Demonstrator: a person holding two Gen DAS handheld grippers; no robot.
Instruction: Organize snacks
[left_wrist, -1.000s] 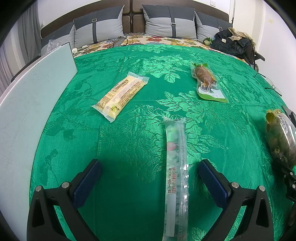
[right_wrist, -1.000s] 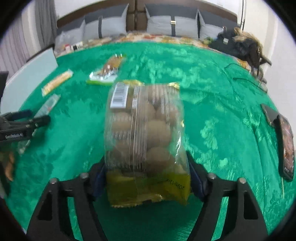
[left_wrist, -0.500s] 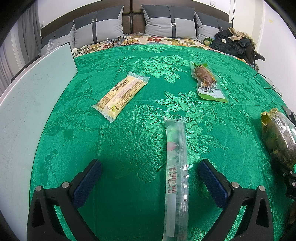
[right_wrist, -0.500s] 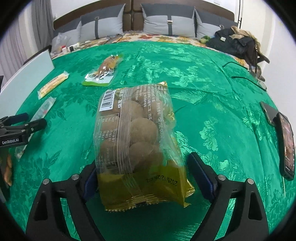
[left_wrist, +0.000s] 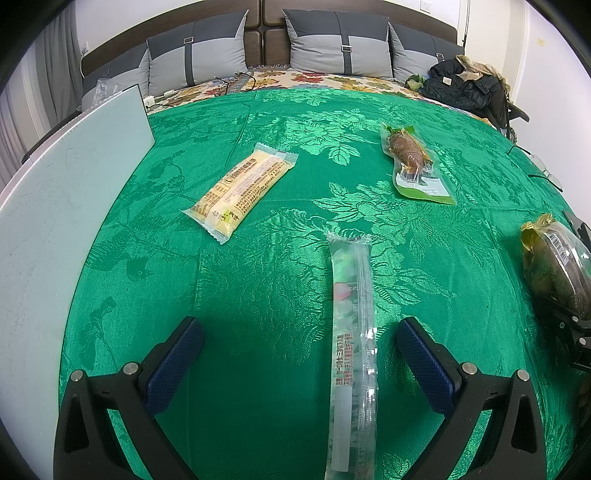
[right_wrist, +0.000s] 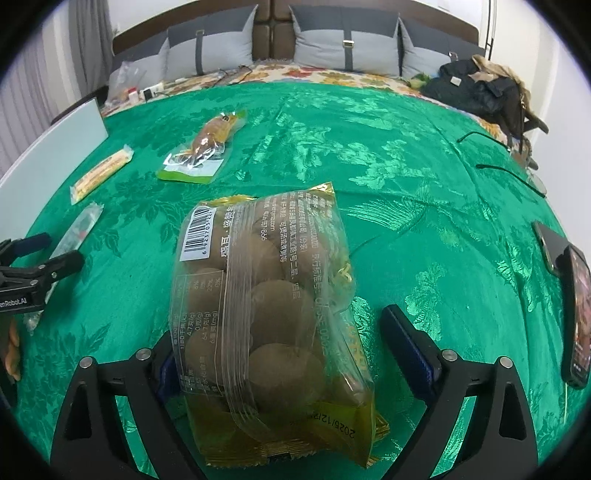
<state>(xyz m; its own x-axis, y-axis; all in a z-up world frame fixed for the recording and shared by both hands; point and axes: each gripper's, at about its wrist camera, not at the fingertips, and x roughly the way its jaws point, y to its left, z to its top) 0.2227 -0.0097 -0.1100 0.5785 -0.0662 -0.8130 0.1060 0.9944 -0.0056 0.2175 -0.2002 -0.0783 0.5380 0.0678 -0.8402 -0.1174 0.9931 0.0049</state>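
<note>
Right gripper fills the bottom of my right wrist view, and its jaws are opening around the bag of brown balls. That bag lies on the green cloth between the blue pads; the right pad stands clear of it, while the left pad's contact I cannot tell. At lower centre of the left wrist view, my left gripper is spread wide, with the long clear stick pack lying between its fingers, untouched. Further up that frame sit the yellow bar left of centre and the green-edged pouch at upper right. A phone lies at the right edge of the right view.
</note>
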